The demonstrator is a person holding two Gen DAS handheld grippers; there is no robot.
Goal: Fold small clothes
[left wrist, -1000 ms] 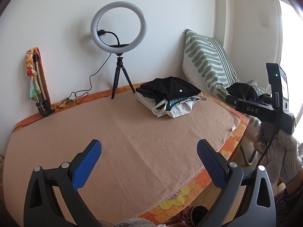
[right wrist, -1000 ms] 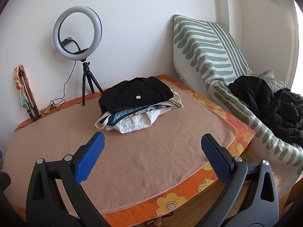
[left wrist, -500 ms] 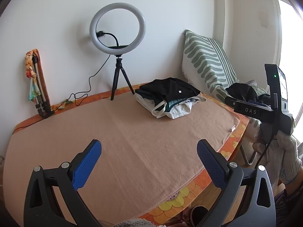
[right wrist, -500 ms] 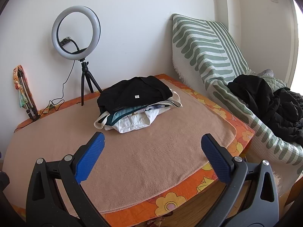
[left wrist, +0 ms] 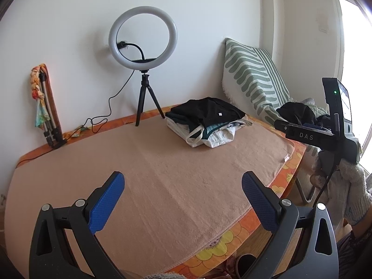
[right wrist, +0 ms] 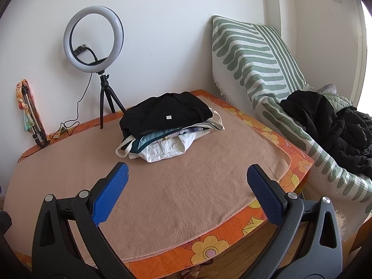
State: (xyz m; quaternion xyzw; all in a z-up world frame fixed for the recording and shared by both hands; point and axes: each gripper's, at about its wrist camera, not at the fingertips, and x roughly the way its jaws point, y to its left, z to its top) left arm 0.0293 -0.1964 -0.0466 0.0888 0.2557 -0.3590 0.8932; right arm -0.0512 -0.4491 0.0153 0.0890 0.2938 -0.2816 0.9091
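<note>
A stack of folded small clothes (left wrist: 207, 122) (right wrist: 168, 127), black garment on top of white and teal ones, rests at the far side of the tan-blanketed table (left wrist: 151, 174) (right wrist: 186, 181). My left gripper (left wrist: 182, 186) hovers open over the near part of the blanket, nothing between its blue pads. My right gripper (right wrist: 186, 180) is also open and empty, held near the table's front edge, short of the stack. In the left wrist view the right gripper's body (left wrist: 325, 134) shows at the right, held by a gloved hand (left wrist: 348, 186).
A ring light on a tripod (left wrist: 143, 69) (right wrist: 95, 53) stands behind the stack by the wall, its cable trailing left. A folded tripod with cloth (left wrist: 45, 107) leans at the far left. A striped green cushion (right wrist: 255, 55) and dark jackets (right wrist: 330, 127) lie on the right.
Both views have drifted only slightly; the stack sits a touch lower and nearer in the right wrist view. Both grippers stay open.
</note>
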